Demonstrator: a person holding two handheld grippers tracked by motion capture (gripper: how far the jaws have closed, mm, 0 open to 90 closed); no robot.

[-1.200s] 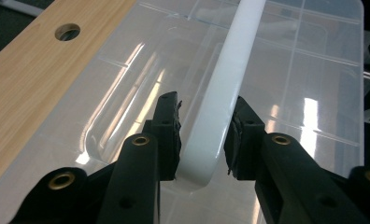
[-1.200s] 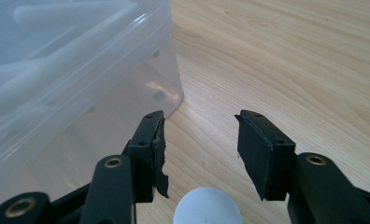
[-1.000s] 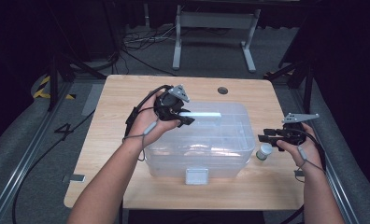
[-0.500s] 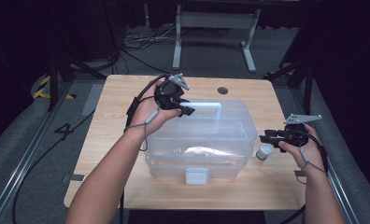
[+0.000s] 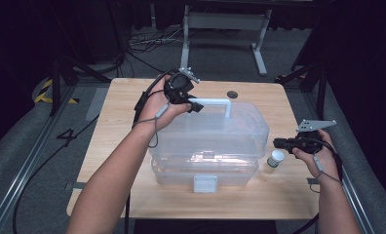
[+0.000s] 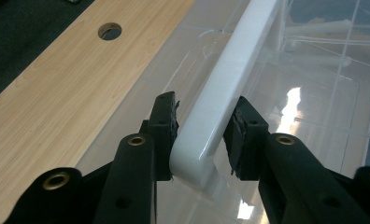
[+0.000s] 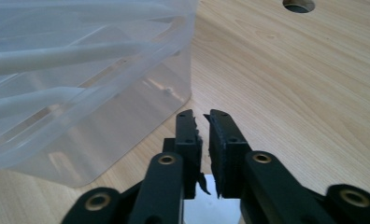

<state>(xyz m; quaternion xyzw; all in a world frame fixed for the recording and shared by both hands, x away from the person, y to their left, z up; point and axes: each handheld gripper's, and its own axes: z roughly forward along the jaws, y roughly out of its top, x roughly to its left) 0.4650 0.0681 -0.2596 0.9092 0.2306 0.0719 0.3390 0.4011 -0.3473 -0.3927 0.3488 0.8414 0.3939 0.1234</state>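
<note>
A clear plastic box (image 5: 205,171) stands mid-table, its clear lid (image 5: 235,130) raised off the base at a tilt. My left gripper (image 5: 197,105) is shut on the lid's white handle (image 5: 215,101) at its left end; in the left gripper view the handle (image 6: 230,79) runs between the pads of that gripper (image 6: 204,128). My right gripper (image 5: 277,143) hovers at the box's right side, just above a small white-capped bottle (image 5: 276,158). Its jaws have just been closing. In the right gripper view the gripper (image 7: 205,126) is shut with nothing between the pads, beside the box wall (image 7: 80,70).
The wooden table (image 5: 118,122) has a round cable hole (image 5: 232,94) behind the box, which also appears in the left gripper view (image 6: 110,31). A white latch (image 5: 205,184) sits on the box front. Dark floor, cables and a metal stand lie beyond the far edge.
My left hand has moved up and toward the far edge with the handle, tilting the lid up. The right gripper stayed by the bottle.
</note>
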